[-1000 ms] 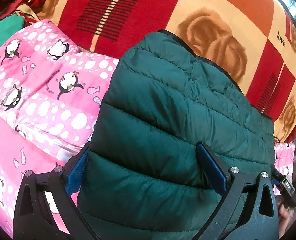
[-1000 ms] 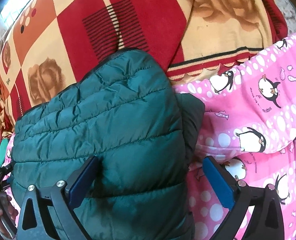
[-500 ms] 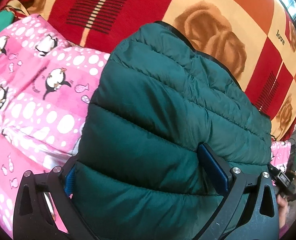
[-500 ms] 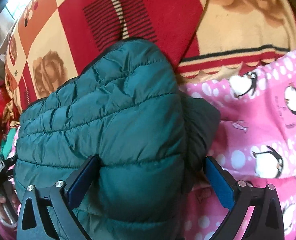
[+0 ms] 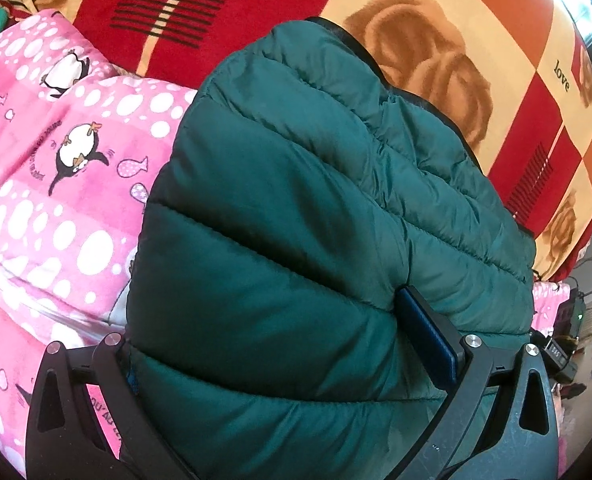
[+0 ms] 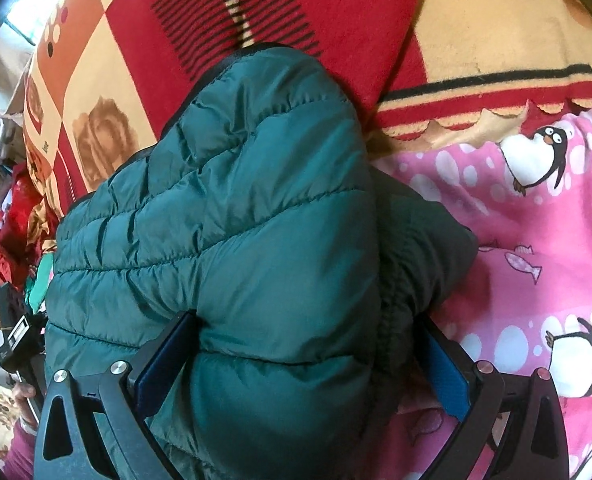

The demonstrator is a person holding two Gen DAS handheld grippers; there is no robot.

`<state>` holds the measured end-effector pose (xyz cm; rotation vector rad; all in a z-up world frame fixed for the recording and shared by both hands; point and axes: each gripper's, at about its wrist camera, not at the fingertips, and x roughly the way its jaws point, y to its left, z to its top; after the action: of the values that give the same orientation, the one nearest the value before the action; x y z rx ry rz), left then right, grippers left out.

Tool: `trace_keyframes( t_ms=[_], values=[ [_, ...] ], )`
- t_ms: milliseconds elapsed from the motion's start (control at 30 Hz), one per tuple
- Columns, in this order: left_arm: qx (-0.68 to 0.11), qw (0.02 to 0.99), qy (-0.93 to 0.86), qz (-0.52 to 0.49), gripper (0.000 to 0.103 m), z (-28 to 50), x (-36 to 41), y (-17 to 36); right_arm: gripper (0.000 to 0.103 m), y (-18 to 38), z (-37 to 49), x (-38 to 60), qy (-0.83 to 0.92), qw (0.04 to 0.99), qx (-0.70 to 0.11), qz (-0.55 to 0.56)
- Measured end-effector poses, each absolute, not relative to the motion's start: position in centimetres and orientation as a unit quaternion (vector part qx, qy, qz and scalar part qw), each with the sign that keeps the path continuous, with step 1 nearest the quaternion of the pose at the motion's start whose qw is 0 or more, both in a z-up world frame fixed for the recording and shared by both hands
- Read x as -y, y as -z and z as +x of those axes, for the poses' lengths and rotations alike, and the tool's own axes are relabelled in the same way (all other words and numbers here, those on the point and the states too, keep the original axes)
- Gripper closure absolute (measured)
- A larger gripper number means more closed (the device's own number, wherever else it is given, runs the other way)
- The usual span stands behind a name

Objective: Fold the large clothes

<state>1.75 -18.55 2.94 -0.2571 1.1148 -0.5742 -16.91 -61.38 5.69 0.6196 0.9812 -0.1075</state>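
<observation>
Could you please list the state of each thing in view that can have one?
Green puffer jacket: folded into a thick bundle, lying across both blankets.
Left gripper: closed on the jacket's bulk.
Right gripper: closed on the jacket's bulk, dark inner layer bulging out beside it.
Pink penguin blanket: spread out, rumpled.
Red and cream blanket: spread flat under the jacket's far edge.
</observation>
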Motion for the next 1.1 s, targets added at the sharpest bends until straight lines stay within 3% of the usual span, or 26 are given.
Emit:
trace_keyframes(
  t_ms=[167,233,267,400,500,600,700,1000,1100],
  values=[
    [-0.52,0.801,0.274,-0.116,0.0,1.6,18.4,-2.8,0.0,-6.0,-17.5,60.7,0.042,0.839,-0.458,0.292],
    [-0.514,0.805,0.276,-0.11,0.003,1.2,18.8,-2.9,0.005,-6.2,-17.8,60.1,0.035,0.845,-0.451,0.284],
    [-0.509,0.807,0.279,-0.107,0.006,1.0,18.9,-3.0,0.015,-6.4,-17.8,59.7,0.032,0.847,-0.448,0.283],
    [-0.486,0.82,0.289,-0.086,0.036,-0.5,19.0,-4.5,0.049,-8.5,-18.3,57.8,0.028,0.862,-0.433,0.26],
    [-0.472,0.827,0.296,-0.078,0.056,-1.4,18.5,-5.8,0.064,-10.5,-19.5,57.2,0.024,0.873,-0.414,0.256],
    [-0.46,0.829,0.307,-0.075,0.065,-2.8,17.8,-7.6,0.068,-12.2,-20.9,56.7,0.021,0.881,-0.391,0.265],
    [-0.456,0.826,0.322,-0.079,0.067,-4.5,16.5,-9.1,0.068,-14.0,-23.0,56.0,0.016,0.888,-0.371,0.273],
    [-0.479,0.805,0.344,-0.07,0.067,-11.4,10.7,-10.5,0.069,-16.6,-31.2,52.4,-0.019,0.881,-0.356,0.311],
    [-0.486,0.809,0.326,-0.05,0.06,-12.8,10.3,-9.4,0.069,-15.0,-33.6,51.0,-0.007,0.871,-0.385,0.306]
  ],
)
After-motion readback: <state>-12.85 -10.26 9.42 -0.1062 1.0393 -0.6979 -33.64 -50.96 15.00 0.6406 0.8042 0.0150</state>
